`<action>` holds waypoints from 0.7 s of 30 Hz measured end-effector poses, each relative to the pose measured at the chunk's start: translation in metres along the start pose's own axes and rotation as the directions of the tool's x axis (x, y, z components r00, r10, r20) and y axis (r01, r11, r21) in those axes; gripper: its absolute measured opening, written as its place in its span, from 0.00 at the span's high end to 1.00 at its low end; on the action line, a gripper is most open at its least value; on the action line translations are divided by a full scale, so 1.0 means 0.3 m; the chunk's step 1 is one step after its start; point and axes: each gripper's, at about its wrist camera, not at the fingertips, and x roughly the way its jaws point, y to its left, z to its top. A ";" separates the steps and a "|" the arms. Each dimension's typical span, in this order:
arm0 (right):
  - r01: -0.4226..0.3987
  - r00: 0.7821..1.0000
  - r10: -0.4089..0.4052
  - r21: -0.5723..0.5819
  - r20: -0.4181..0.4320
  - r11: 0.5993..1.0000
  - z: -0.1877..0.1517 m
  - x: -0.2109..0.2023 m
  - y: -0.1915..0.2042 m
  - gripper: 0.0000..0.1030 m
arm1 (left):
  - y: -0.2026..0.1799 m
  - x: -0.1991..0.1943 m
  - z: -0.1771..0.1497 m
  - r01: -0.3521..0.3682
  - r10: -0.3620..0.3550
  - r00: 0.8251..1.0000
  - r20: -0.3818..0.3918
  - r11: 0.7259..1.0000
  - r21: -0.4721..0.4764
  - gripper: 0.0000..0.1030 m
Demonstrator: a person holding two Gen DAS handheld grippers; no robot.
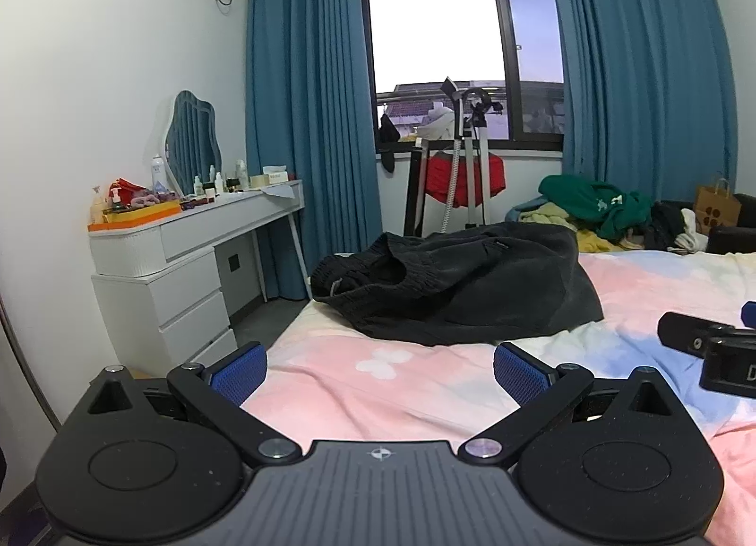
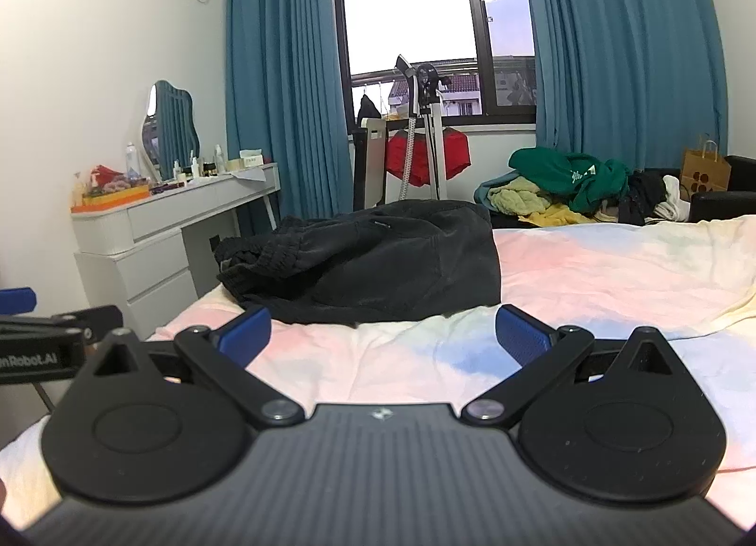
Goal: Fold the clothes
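Observation:
A black garment lies crumpled on the pastel pink-and-blue bedsheet, its ribbed waistband gaping toward the left. The right wrist view shows the same black garment just beyond the fingers. My left gripper hovers open above the sheet, short of the garment, with nothing between its blue pads. My right gripper is open too, close to the garment's near edge, empty. Part of the right gripper shows at the right edge of the left wrist view.
A white dressing table with a mirror and bottles stands left of the bed. A pile of clothes topped by a green hoodie lies at the far right. A garment steamer stand and blue curtains are by the window.

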 end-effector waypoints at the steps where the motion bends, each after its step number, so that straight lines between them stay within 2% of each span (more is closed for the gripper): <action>1: 0.000 1.000 0.000 0.001 -0.002 1.000 -0.001 -0.002 0.001 0.00 | -0.001 0.002 -0.001 -0.007 0.007 1.000 0.003 1.000 0.004 0.00; 6: -0.001 1.000 0.001 0.004 -0.011 1.000 -0.009 -0.011 0.008 0.00 | -0.037 0.004 -0.014 -0.015 0.015 1.000 0.019 1.000 0.025 0.00; 12: -0.003 1.000 0.004 0.007 -0.024 1.000 -0.018 -0.013 0.009 0.00 | -0.010 0.009 -0.027 -0.003 0.003 1.000 0.001 1.000 -0.015 0.00; 21: 0.003 0.999 -0.003 0.005 -0.035 1.000 -0.025 0.004 0.005 0.00 | 0.004 0.012 -0.027 0.000 0.000 1.000 -0.004 1.000 -0.027 0.00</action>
